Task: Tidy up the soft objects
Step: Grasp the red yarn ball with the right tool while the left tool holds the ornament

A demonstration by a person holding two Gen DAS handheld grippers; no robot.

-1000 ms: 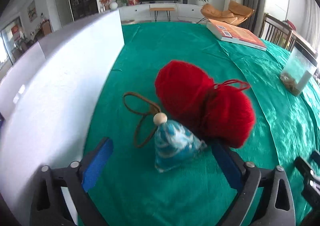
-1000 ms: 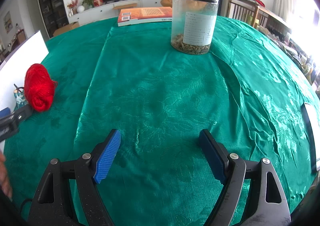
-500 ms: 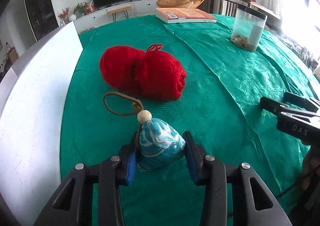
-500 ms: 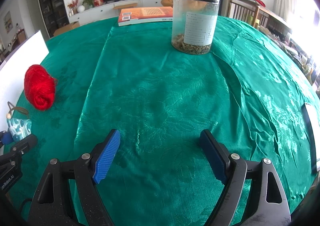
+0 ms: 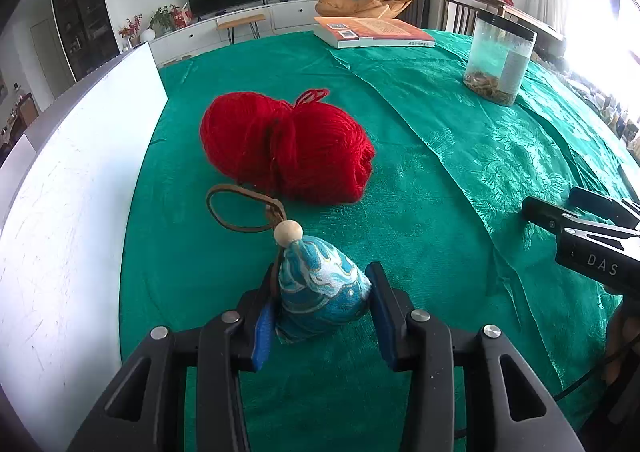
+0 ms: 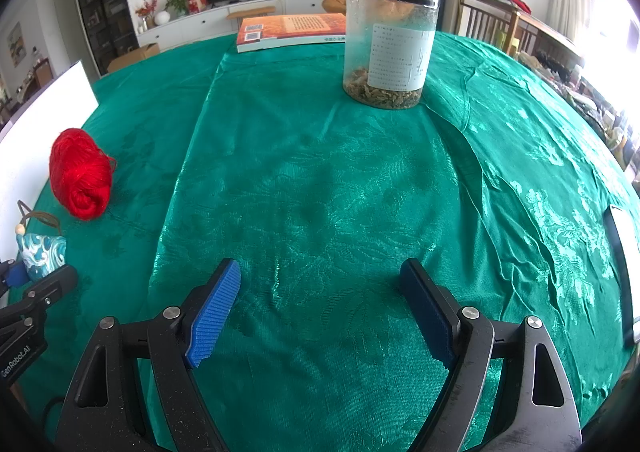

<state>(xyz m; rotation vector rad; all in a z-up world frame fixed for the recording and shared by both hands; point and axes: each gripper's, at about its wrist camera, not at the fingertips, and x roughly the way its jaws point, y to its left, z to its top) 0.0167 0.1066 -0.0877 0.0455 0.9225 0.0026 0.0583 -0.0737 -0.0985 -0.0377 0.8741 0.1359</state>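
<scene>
My left gripper [image 5: 322, 292] is shut on a blue patterned cloth sachet [image 5: 320, 288] with a wooden bead [image 5: 287, 232] and a brown cord loop [image 5: 240, 207]. The sachet sits between the blue pads, just above the green tablecloth. A red ball of yarn [image 5: 286, 149] lies beyond it. In the right wrist view the sachet [image 6: 40, 254] and the yarn [image 6: 80, 173] show at the far left. My right gripper [image 6: 320, 304] is open and empty over bare cloth.
A white box wall [image 5: 68, 187] runs along the left. A clear jar with a black lid [image 6: 388, 43] and an orange book [image 6: 288, 29] stand at the back. A white object [image 6: 624, 248] lies at the right edge. The right gripper's body [image 5: 588, 240] shows in the left wrist view.
My left gripper closed on the blue sachet and pulled it back and away from the yarn. The right gripper has stayed still and open.
</scene>
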